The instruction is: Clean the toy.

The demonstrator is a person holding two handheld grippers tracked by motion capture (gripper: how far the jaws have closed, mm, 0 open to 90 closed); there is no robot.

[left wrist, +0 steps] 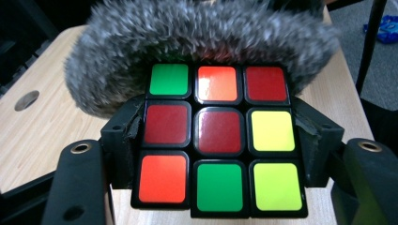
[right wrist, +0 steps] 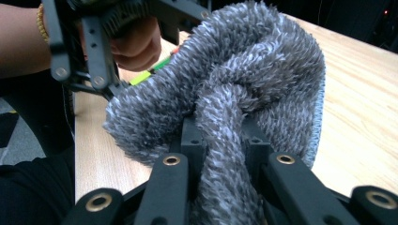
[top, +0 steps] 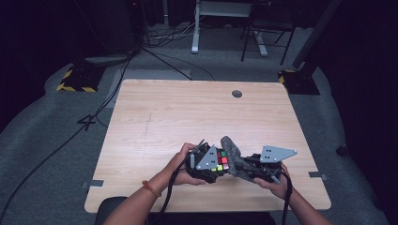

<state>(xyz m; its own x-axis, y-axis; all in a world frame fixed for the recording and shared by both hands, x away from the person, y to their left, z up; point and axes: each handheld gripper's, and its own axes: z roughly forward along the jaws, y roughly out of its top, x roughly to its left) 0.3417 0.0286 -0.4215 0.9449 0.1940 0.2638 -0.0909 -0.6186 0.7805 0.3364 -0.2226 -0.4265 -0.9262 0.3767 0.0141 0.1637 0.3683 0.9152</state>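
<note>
Wooden table (top: 164, 117); left gripper (top: 210, 165) pinches one puzzle cube (left wrist: 218, 140); right gripper (top: 248, 165) pinches one grey fuzzy cloth (right wrist: 225, 84)

From my station I see the light wood worktop (top: 155, 117) with a small round grommet hole (top: 237, 93) near its far edge, right of centre, and 2 grey metal brackets, one at the left edge (top: 92, 183) and one at the right edge (top: 318, 175). It stands on grey carpet (top: 42, 140), where black cables (top: 110, 93) trail off to the far left past a block with yellow-and-black hazard stripes (top: 77, 79); a second such block (top: 298, 79) sits beyond the far right corner. Farther back I make out a white desk leg (top: 195, 28) and the dark legs of a chair (top: 265, 40) against a very dark room.
</note>
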